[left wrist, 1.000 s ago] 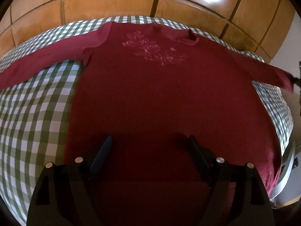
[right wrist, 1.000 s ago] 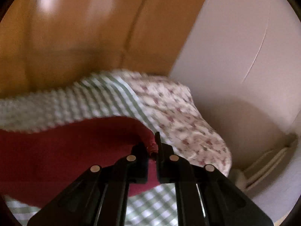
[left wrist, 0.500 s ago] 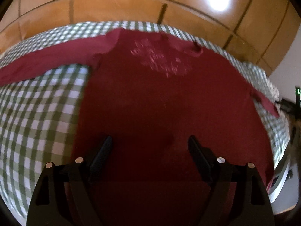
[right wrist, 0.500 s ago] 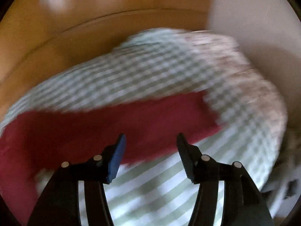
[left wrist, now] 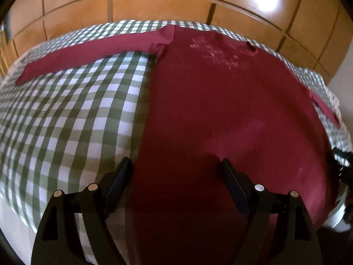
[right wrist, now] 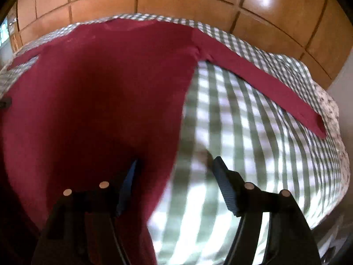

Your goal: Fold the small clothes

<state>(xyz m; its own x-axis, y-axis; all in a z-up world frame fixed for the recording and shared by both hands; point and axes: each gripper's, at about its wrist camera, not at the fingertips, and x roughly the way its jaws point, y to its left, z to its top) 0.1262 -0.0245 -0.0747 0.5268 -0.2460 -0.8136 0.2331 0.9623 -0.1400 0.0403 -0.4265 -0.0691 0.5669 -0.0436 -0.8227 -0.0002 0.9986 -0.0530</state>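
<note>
A dark red long-sleeved top [left wrist: 220, 110] lies flat on a green-and-white checked cloth [left wrist: 66, 114], neck away from me, a pale embroidered motif [left wrist: 216, 50] on its chest. Its left sleeve [left wrist: 88, 53] stretches out to the left; its right sleeve [right wrist: 264, 81] lies spread to the right. My left gripper [left wrist: 176, 167] hovers open over the top's lower left side edge, nothing between its fingers. My right gripper [right wrist: 174, 165] is over the top's lower right side edge [right wrist: 176, 154]; its jaws are opening, apart from the cloth, holding nothing.
A wooden panelled wall [left wrist: 176, 4] rises behind the bed. A floral sheet edge [right wrist: 331, 110] shows at the right, with a pale wall [right wrist: 344, 84] beyond it. The near edge of the bed falls away at the lower left [left wrist: 13, 220].
My right gripper let go of the right sleeve's cuff, opened and swung left and down to the top's lower right edge. The left gripper drifted left, staying open.
</note>
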